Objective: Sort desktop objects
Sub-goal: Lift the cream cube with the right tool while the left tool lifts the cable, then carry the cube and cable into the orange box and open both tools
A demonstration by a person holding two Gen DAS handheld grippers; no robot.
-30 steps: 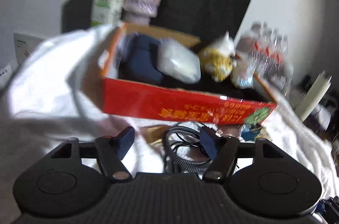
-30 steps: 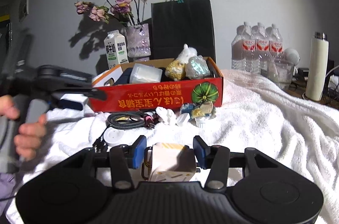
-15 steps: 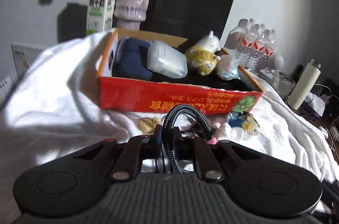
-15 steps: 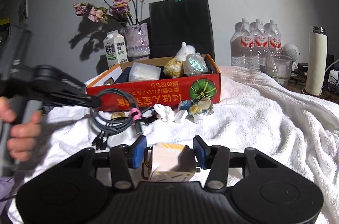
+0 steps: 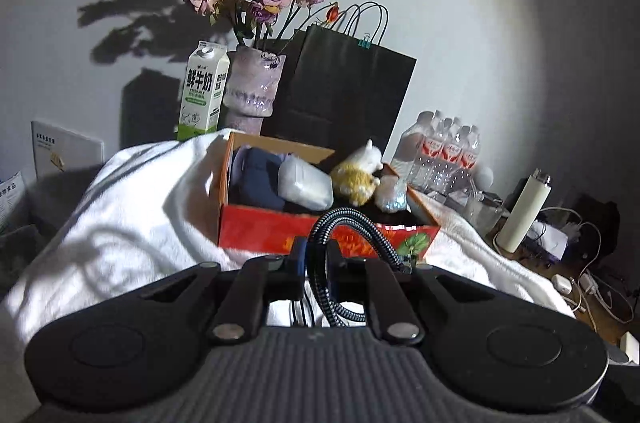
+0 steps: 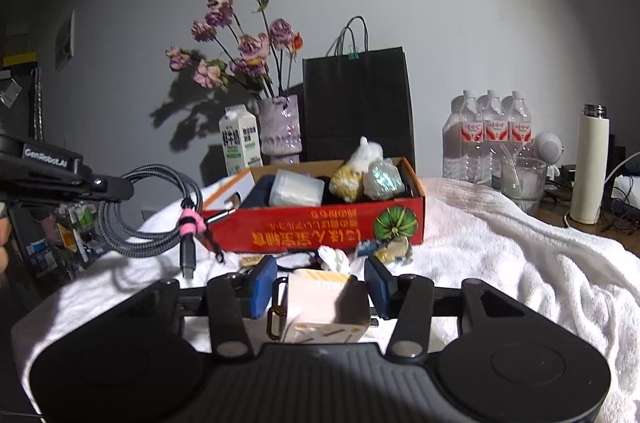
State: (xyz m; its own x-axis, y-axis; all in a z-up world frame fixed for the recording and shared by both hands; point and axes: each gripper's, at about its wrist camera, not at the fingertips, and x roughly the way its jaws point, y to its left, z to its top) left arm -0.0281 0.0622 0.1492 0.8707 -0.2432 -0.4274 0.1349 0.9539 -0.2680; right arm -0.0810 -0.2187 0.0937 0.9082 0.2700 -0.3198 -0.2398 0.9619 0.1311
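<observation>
A coiled braided cable (image 6: pixel 148 211) hangs in the air left of the red box (image 6: pixel 320 227), pinched tight in the nearly closed left gripper (image 5: pixel 318 263) — its plugs dangling above the white towel (image 6: pixel 520 263). The right gripper (image 6: pixel 320 289), jaws partly apart, has a small white carton (image 6: pixel 324 307) between its blue pads (image 6: pixel 260 285); whether they press on it cannot be told. Inside the box sit a plush toy (image 6: pixel 348 179), a white tub (image 6: pixel 296 189) and a dark pouch (image 5: pixel 260 179). Behind stand a milk carton (image 6: pixel 240 143), flowers (image 6: pixel 240 51) — wilted — a black bag (image 6: pixel 358 103) and bottles (image 6: pixel 488 135).
</observation>
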